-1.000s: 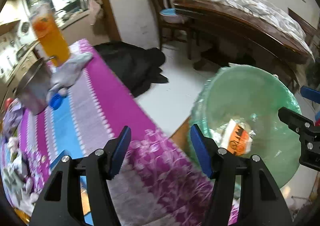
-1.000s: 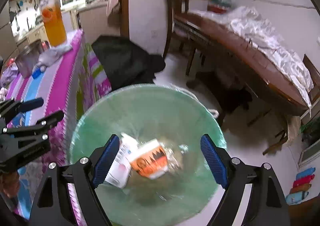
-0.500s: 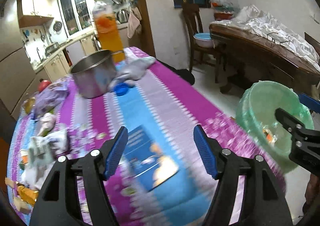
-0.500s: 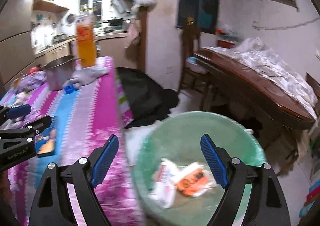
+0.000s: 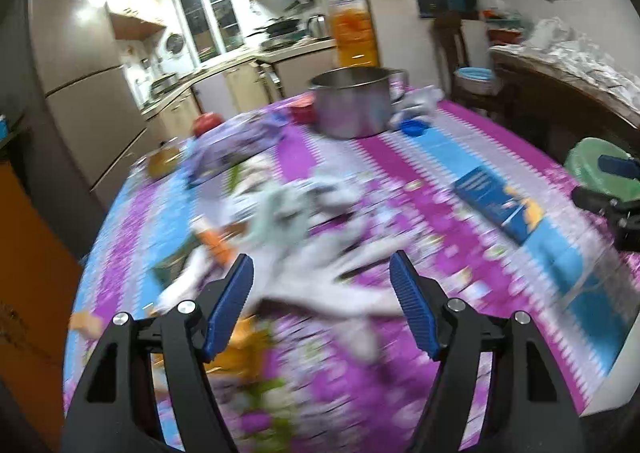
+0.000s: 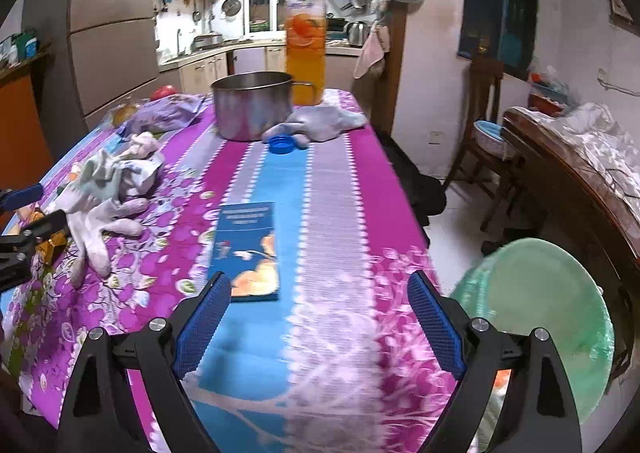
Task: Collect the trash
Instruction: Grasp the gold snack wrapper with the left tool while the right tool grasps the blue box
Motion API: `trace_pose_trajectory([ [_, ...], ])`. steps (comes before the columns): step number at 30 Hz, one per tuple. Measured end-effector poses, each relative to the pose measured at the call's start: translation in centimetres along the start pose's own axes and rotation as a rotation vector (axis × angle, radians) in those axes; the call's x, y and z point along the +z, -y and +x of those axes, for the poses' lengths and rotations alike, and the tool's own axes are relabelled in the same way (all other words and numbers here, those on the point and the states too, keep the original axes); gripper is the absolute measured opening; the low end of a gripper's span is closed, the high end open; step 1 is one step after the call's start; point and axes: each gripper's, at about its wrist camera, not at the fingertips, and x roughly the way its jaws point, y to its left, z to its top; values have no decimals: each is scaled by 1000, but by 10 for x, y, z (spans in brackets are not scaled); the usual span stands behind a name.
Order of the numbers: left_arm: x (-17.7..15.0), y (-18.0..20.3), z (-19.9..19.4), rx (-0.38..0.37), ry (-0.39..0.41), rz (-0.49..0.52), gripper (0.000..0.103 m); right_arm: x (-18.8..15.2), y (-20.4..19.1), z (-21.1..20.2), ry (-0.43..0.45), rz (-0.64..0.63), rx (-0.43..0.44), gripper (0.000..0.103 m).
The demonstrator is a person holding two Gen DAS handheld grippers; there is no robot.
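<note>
left gripper (image 5: 322,309) jaws just widened, nothing btwn, over a blurred white glove (image 5: 320,273) + wrappers (image 5: 216,241). right gripper (image 6: 320,321) just widened too, empty, above tablecloth (image 6: 332,213). green bin (image 6: 552,293) beside table, contents mostly hidden.

The table (image 6: 332,189) carries a pot (image 6: 252,111) at its far end, with a bottle (image 6: 306,49) behind it. A cloth (image 6: 324,123) and a cap (image 6: 282,144) lie right of the pot. A booklet (image 6: 248,249) lies mid-table. Crumpled wrappers (image 6: 116,173) and a glove (image 6: 96,229) lie left. A lined bin (image 6: 540,313) stands off the table's right edge.
</note>
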Motion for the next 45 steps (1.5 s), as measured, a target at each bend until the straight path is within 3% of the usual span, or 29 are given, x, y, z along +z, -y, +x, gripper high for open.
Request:
trace_pose_trajectory([
  [6, -23, -62, -9, 21, -28, -58, 70, 2, -25, 7, -8, -42, 17, 93],
  [10, -34, -91, -10, -28, -59, -1, 73, 5, -36, 8, 0, -64, 25, 98],
  [17, -44, -113, -4, -178, -102, 338, 80, 3, -50, 31, -94, -115, 11, 98],
  [20, -41, -112, 6, -163, -91, 471, 80, 4, -53, 47, -152, -121, 7, 98],
  [22, -43, -105, 13, -231, -110, 564, 80, 5, -54, 58, -191, -115, 9, 98],
  [25, -50, -89, 27, -228, -115, 714, 80, 8, -59, 68, -215, -118, 20, 98],
  [33, -56, -76, 41, -245, -77, 791, 81, 17, -62, 87, -212, -99, -44, 98],
  [36, -58, -73, 38, -258, -60, 808, 72, 15, -53, 92, -219, -54, -33, 98],
  [38, -60, -71, 36, -278, -56, 822, 54, 14, -49, 93, -228, -24, -14, 97],
  [39, -62, -70, 35, -285, -57, 831, 49, 13, -48, 93, -231, -10, 1, 94],
  [40, -65, -68, 32, -292, -59, 839, 37, 12, -47, 92, -233, 2, 18, 88],
  [41, -68, -66, 31, -284, -58, 843, 36, 11, -45, 91, -235, 18, 44, 84],
  [43, -67, -67, 32, -278, -66, 831, 33, 11, -47, 87, -215, 8, 49, 58],
  [45, -65, -69, 30, -274, -79, 798, 32, 11, -50, 83, -210, -6, 49, 58],
])
